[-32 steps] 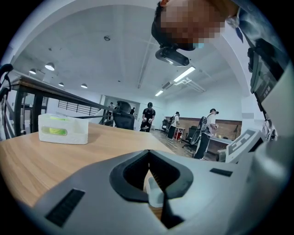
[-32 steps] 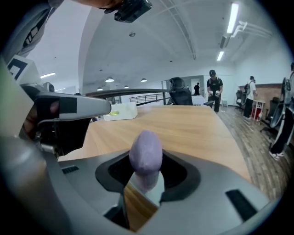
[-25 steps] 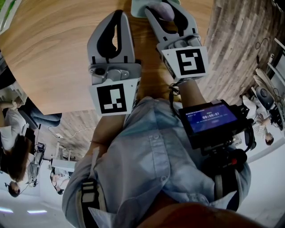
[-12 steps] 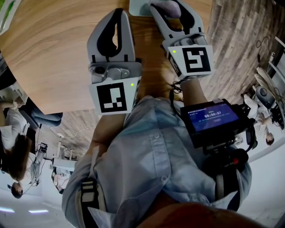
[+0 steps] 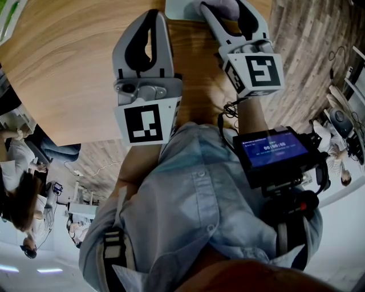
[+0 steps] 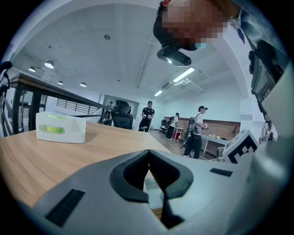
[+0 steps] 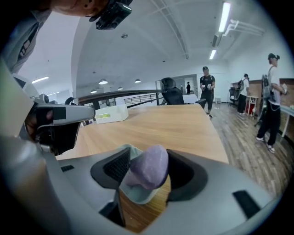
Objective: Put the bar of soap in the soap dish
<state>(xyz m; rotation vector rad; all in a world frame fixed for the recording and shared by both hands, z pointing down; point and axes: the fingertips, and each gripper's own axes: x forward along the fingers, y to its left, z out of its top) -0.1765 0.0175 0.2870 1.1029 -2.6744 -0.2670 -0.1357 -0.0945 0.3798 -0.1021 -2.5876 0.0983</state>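
Note:
The purple bar of soap point(image 7: 149, 167) lies tilted in the pale soap dish point(image 7: 138, 197) on the wooden table. My right gripper point(image 7: 148, 154) stands round it, open; its jaws have just been opening, with the soap still between them and a gap on the right side. In the head view the soap point(image 5: 221, 8) and the dish point(image 5: 181, 8) sit at the top edge, between the right gripper's point(image 5: 229, 3) fingers. My left gripper point(image 5: 153, 14) hovers beside them, shut on nothing. Through its loop in the left gripper view point(image 6: 148, 153) the dish point(image 6: 153, 188) shows.
A white box with green contents point(image 6: 61, 128) stands far off on the table point(image 5: 68, 68), also seen in the right gripper view point(image 7: 110, 114). The table's rounded edge runs near the person's body. Several people stand in the room behind.
The right gripper has shifted to the right and its jaws have spread wider round the soap, which stays in the dish. The left gripper has kept still.

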